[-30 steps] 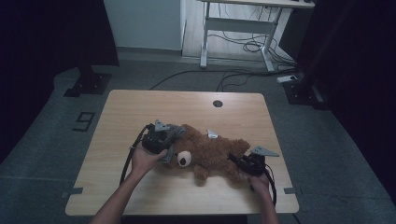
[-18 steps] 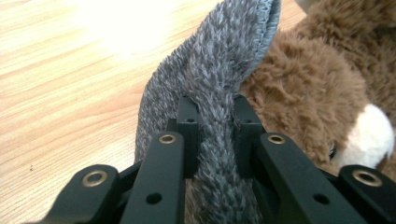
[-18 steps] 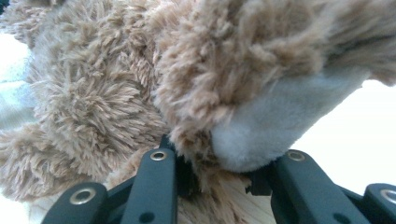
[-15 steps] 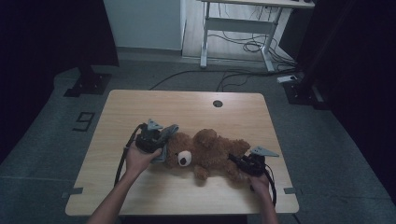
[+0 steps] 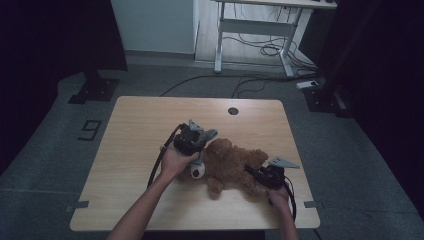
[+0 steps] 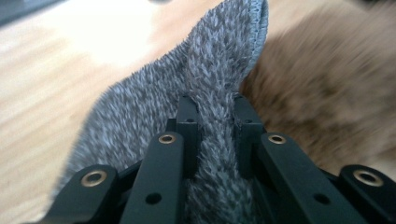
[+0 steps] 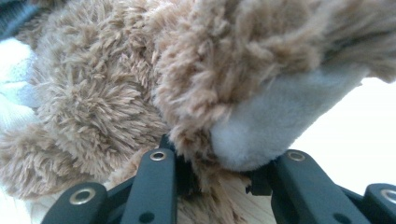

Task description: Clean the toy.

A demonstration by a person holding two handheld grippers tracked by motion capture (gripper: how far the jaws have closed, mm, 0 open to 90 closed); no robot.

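Observation:
A brown teddy bear (image 5: pixel 232 161) lies on the wooden table (image 5: pixel 140 120), its white muzzle toward the person. My left gripper (image 5: pixel 196 145) is at the bear's head, by the muzzle. In the left gripper view that gripper (image 6: pixel 212 106) is shut on a fold of grey fuzzy cloth (image 6: pixel 140 116), with the bear's brown fur (image 6: pixel 327 88) blurred on the right. My right gripper (image 5: pixel 257 175) is at the bear's near right side. The right gripper view shows it (image 7: pixel 215 161) shut on a bear paw with a pale grey sole (image 7: pixel 280 116).
The table has a round cable hole (image 5: pixel 232 111) near its far edge. Bare wood lies left of the bear and along the far side. Beyond the table are a white desk frame (image 5: pixel 250 25) and floor cables (image 5: pixel 260 50).
My left hand first drew a little to the left, then moved right toward the bear's head with the grey cloth still pinched. The right hand and the bear's paw have stayed put.

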